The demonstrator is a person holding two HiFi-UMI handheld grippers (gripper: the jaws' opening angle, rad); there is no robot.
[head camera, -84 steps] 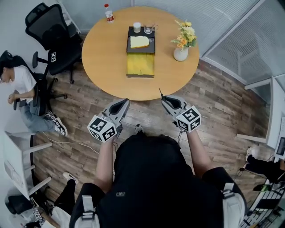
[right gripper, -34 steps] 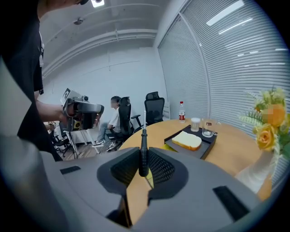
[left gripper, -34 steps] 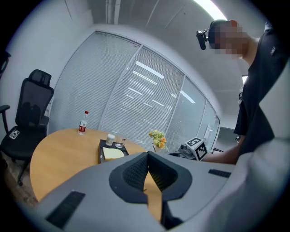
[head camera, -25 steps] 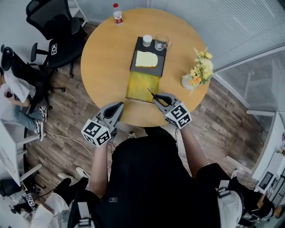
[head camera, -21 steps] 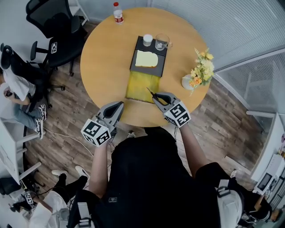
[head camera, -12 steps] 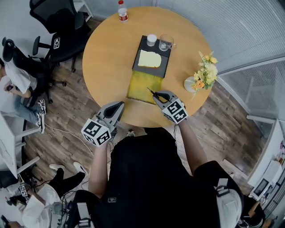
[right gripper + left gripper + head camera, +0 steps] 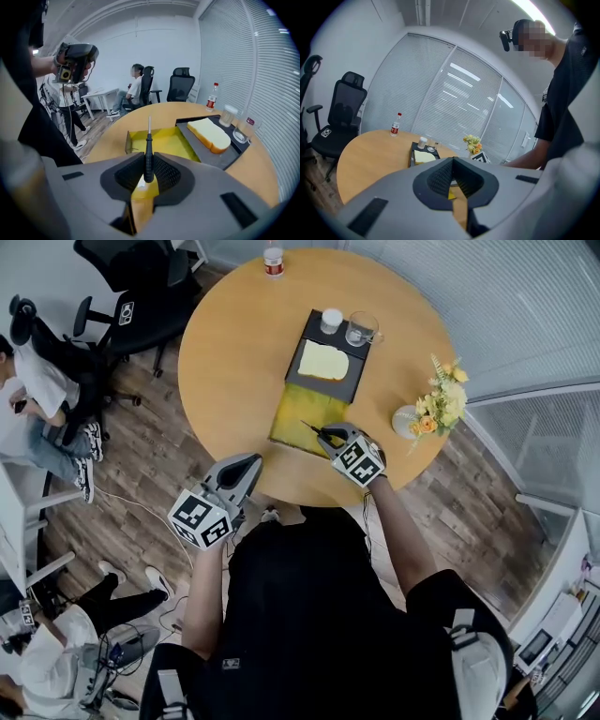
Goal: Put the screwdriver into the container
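Screwdriver (image 7: 148,152): clamped between fingers of our right gripper (image 7: 328,435), shaft pointing ahead over yellow container (image 7: 166,139); left gripper (image 7: 246,468) fingers together, farther off.

We keep our left gripper (image 7: 251,463) drawn back, close to level, its jaws closed together on nothing. Our right arm (image 7: 394,526) stretches forward, the right gripper (image 7: 325,434) tipped downward, its jaws clamped on the screwdriver (image 7: 148,154) handle.

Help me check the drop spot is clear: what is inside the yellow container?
The visible floor of the yellow container is bare: nothing lies there. Its near end is covered by the right tongs, shut on the screwdriver, so that part cannot be checked.
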